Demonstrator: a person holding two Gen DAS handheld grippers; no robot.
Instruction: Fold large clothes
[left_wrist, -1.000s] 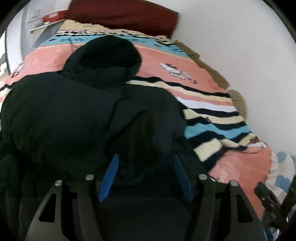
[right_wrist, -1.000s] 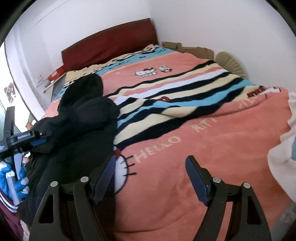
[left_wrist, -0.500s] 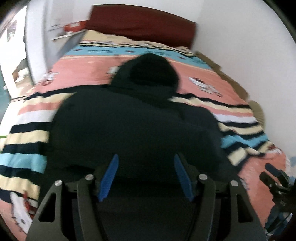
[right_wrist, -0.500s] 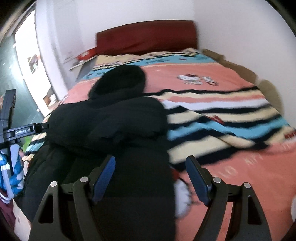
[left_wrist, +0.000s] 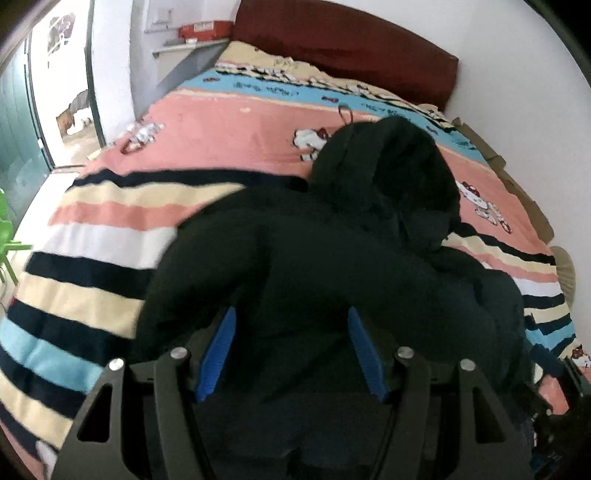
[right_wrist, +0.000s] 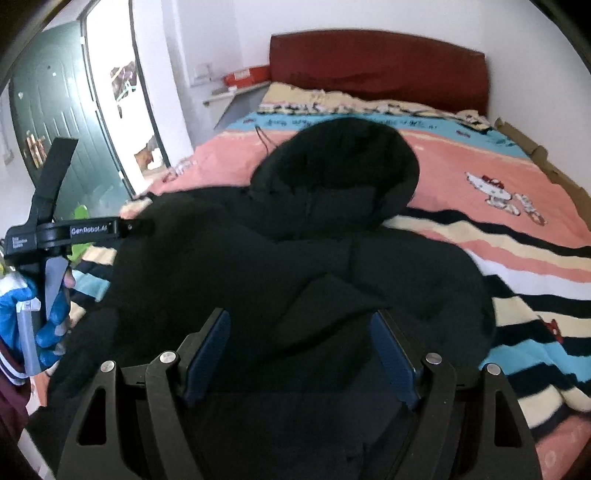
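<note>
A black hooded padded coat (left_wrist: 332, 258) lies spread on the striped cartoon blanket (left_wrist: 110, 258), its hood (left_wrist: 388, 166) toward the headboard. My left gripper (left_wrist: 290, 317) hovers over the coat's lower body, blue pads apart, with only dark fabric showing in the gap. In the right wrist view the same coat (right_wrist: 295, 258) fills the middle, with a fold of it lying across the top. My right gripper (right_wrist: 299, 321) stands open above that fold. The left gripper's body (right_wrist: 92, 230) shows at the coat's left edge, held by a hand in a blue glove (right_wrist: 51, 325).
A dark red headboard (left_wrist: 351, 55) closes the far end of the bed. A white wall and cardboard (left_wrist: 517, 184) run along the right side. A shelf with a red box (left_wrist: 207, 29) and a green door (right_wrist: 55, 129) stand on the left.
Both views have swung left. The right gripper has come from over bare blanket to over the coat. The left gripper has moved from the coat's right part toward its middle.
</note>
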